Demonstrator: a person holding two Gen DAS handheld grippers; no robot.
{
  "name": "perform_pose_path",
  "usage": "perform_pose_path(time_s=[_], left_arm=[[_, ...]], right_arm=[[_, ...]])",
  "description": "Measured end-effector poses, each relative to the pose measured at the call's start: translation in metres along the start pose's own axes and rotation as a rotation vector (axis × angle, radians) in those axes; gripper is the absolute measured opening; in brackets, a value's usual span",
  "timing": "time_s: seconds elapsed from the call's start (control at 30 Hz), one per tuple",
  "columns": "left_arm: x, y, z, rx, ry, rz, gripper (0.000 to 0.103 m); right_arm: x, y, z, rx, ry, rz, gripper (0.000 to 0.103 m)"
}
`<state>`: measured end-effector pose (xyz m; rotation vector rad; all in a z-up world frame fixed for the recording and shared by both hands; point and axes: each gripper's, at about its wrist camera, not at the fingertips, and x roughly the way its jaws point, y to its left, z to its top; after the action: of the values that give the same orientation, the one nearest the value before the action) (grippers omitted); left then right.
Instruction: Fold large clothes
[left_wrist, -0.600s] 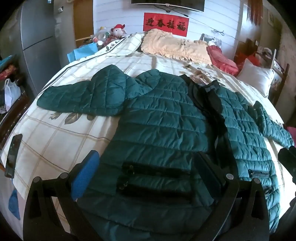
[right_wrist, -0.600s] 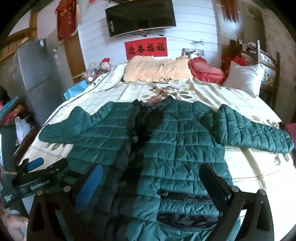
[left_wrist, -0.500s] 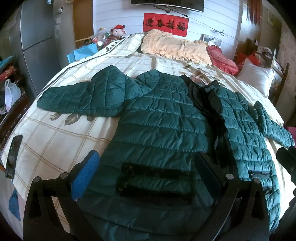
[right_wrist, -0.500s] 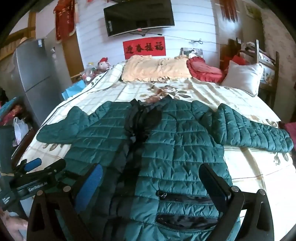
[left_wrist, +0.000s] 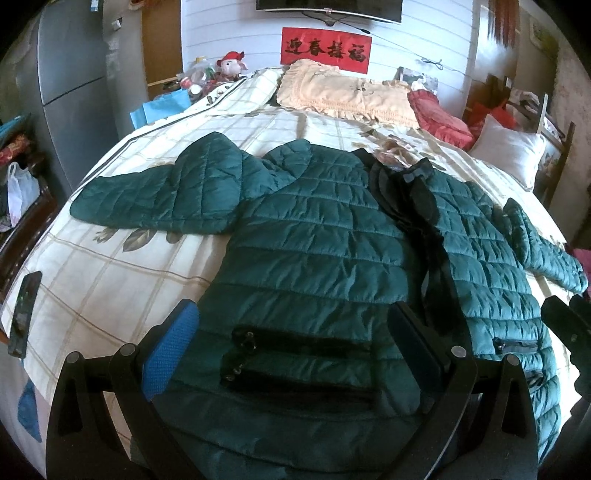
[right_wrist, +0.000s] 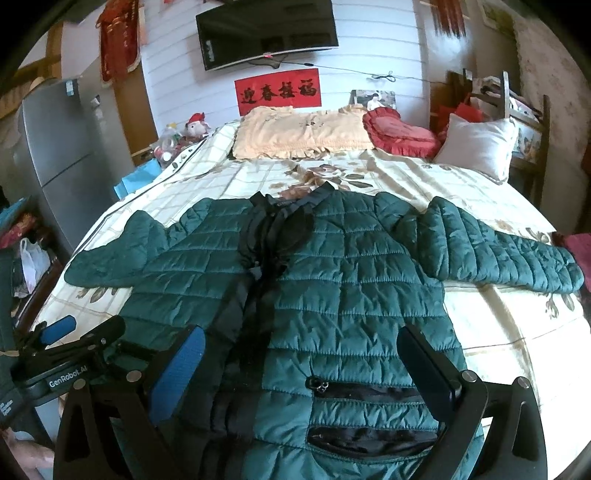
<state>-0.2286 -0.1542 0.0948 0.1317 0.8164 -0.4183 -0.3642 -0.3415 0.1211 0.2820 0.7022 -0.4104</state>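
Note:
A dark green quilted jacket (left_wrist: 317, 251) lies face up and spread flat on the bed, sleeves out to both sides, black lining along the open front; it also shows in the right wrist view (right_wrist: 351, 280). My left gripper (left_wrist: 291, 332) is open and empty, hovering above the jacket's left hem and pocket. My right gripper (right_wrist: 299, 350) is open and empty above the right hem, near a zip pocket (right_wrist: 365, 391). The left gripper's body shows at lower left in the right wrist view (right_wrist: 70, 354).
The bed (left_wrist: 110, 280) has a cream checked cover. A beige pillow (right_wrist: 299, 133), red cushion (right_wrist: 402, 136) and white pillow (right_wrist: 476, 147) lie at the head. A phone (left_wrist: 24, 314) lies at the bed's left edge. A grey fridge (right_wrist: 62, 158) stands left.
Both grippers have risen and pulled back slightly, so the jacket sits a little lower in the views. The jacket has not moved.

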Motion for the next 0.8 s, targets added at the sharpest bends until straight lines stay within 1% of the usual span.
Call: perform_pose_path(time_s=[0.07,0.1,0.2,0.23,0.33,0.57,0.8], left_arm=[[0.0,-0.001,0.0,0.003,-0.002,-0.001,0.102],[0.0,-0.002,-0.001,0.003,-0.003,-0.003,0.102],[0.0,-0.005,-0.006,0.004,-0.002,-0.009,0.102],[0.0,-0.006,-0.006,0.004,-0.001,-0.012,0.102],[-0.001,-0.007,-0.011,0.003,0.002,-0.018,0.102],[0.001,-0.008,-0.016,0.001,0.01,-0.029,0.102],[0.002,-0.013,-0.023,0.007,0.02,-0.034,0.102]], right_arm=[[0.0,-0.002,-0.001,0.002,0.029,-0.006,0.103],[-0.001,-0.002,-0.003,0.002,0.03,-0.009,0.103],[0.0,-0.002,-0.003,0.029,0.031,0.0,0.103],[0.0,-0.001,-0.003,0.031,0.001,0.001,0.103],[0.0,-0.002,-0.005,0.046,-0.007,0.009,0.103],[-0.001,-0.003,-0.011,0.037,0.001,-0.027,0.103],[-0.002,-0.004,-0.016,0.039,0.009,-0.033,0.103]])
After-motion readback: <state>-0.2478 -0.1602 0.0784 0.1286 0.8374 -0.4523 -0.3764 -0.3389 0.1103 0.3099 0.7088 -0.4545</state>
